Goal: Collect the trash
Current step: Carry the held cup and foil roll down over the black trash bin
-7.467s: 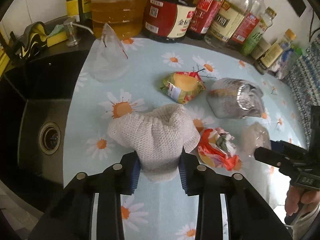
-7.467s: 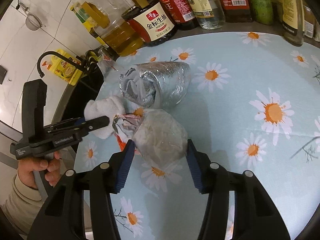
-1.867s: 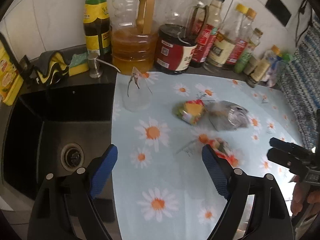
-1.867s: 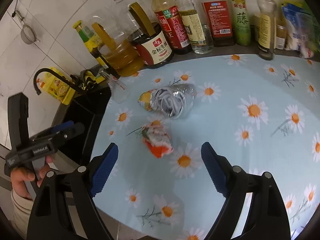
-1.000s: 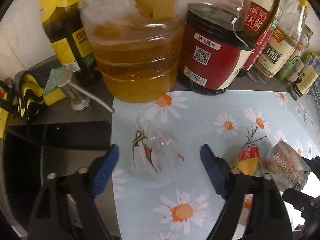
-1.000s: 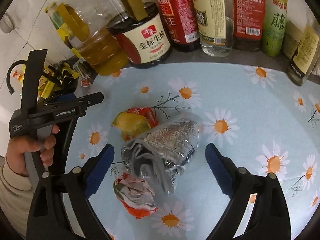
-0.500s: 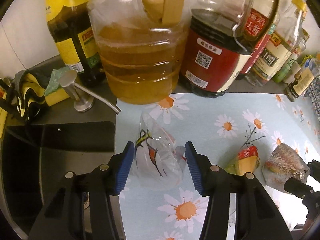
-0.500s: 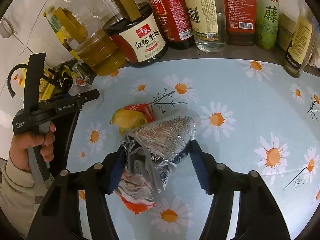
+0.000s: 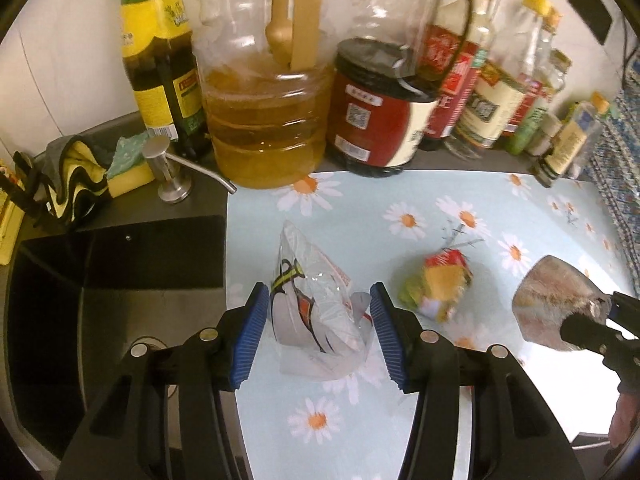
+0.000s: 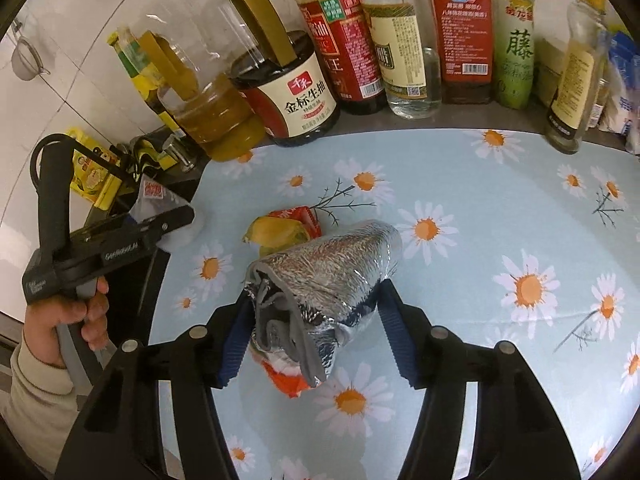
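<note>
**Two claws, two pieces of trash**

Left wrist view: left claw (image 9: 316,330) clamped on clear plastic bag (image 9: 310,312), low centre of frame, at the counter (image 9: 460,196) edge beside the sink (image 9: 112,280). Light, limp, slippery; best pinched mid-body. Snack wrapper (image 9: 436,286) just right; oil jug (image 9: 262,120) and bottles behind.

Right wrist view: right claw (image 10: 310,336) gripping foil bag (image 10: 324,280), centre frame. Crinkly, light, easily crushed. Orange wrapper (image 10: 290,382) underneath, yellow wrapper behind; nothing blocking.
</note>
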